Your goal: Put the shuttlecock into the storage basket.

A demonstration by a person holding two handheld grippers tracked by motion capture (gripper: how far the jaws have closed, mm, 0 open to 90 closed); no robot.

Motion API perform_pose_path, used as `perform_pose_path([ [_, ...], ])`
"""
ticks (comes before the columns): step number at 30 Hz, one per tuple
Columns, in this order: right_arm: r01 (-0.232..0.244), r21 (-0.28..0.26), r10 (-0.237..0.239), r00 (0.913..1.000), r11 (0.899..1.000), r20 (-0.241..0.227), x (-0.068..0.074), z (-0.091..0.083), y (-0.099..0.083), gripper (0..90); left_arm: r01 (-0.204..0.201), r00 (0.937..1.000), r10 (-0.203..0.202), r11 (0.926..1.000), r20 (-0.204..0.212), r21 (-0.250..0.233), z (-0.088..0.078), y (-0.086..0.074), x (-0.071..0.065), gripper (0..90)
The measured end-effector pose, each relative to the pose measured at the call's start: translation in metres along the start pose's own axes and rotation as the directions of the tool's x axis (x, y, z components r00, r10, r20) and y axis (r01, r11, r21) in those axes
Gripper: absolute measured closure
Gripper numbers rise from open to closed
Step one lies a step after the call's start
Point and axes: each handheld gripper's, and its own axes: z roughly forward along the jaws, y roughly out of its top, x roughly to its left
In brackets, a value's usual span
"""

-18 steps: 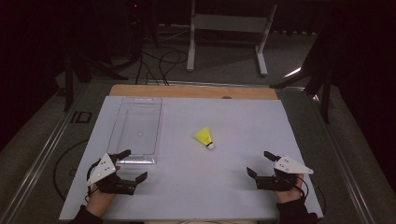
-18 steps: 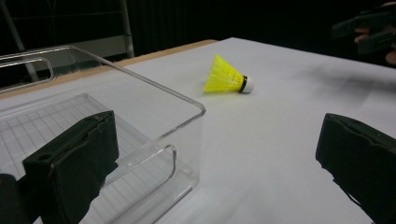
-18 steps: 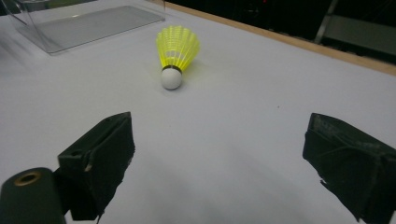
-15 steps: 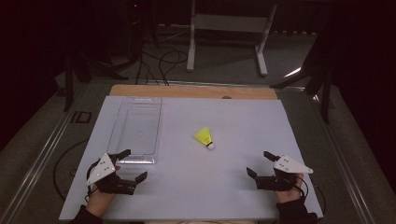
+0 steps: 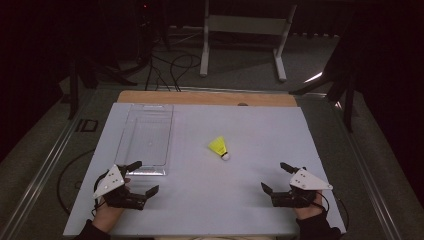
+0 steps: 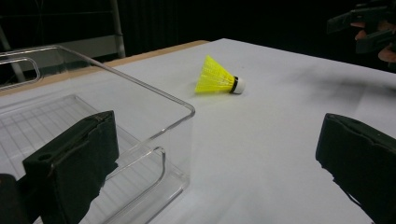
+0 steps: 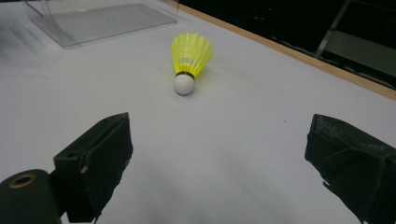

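A yellow shuttlecock [image 5: 219, 148] with a white cork lies on its side near the middle of the white table [image 5: 250, 130]; it also shows as the shuttlecock [image 6: 218, 77] and the shuttlecock [image 7: 189, 59]. A clear plastic tray [image 5: 147, 137] sits at the left, its near corner close in front of my left gripper [image 5: 143, 177]. That gripper is open and holds nothing. My right gripper [image 5: 276, 177] rests at the near right, open and empty, its jaws wide apart and pointing toward the shuttlecock.
A wooden strip [image 5: 207, 98] runs along the table's far edge. Beyond it stands a white metal frame [image 5: 245, 30] on a dark floor with cables [image 5: 175, 65]. The clear tray [image 6: 93, 116] has upright walls and a handle cutout.
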Motion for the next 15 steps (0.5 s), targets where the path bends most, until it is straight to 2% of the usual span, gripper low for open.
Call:
perform_pose_path([
  [6,-0.021,0.033,0.02,0.9995,0.999,0.024,-0.003,-0.001,0.003,7.5,0.001,1.0,-0.001,1.0,-0.002,0.0,0.0,0.0,0.0,0.1],
  [8,-0.044,0.044,0.044,0.9989,0.998,0.017,-0.005,-0.002,0.004,7.4,0.002,1.0,-0.002,1.0,-0.002,0.001,0.0,0.0,0.0,0.1],
  [10,-0.043,0.059,0.042,0.999,0.997,0.013,-0.006,-0.002,0.007,7.3,0.002,1.0,-0.002,1.0,-0.003,0.001,0.0,0.0,0.0,0.1],
  [15,-0.038,0.04,0.038,0.9993,0.998,0.0,-0.005,-0.009,0.021,7.4,0.002,1.0,-0.002,1.0,-0.003,0.002,0.0,0.0,0.0,0.1],
])
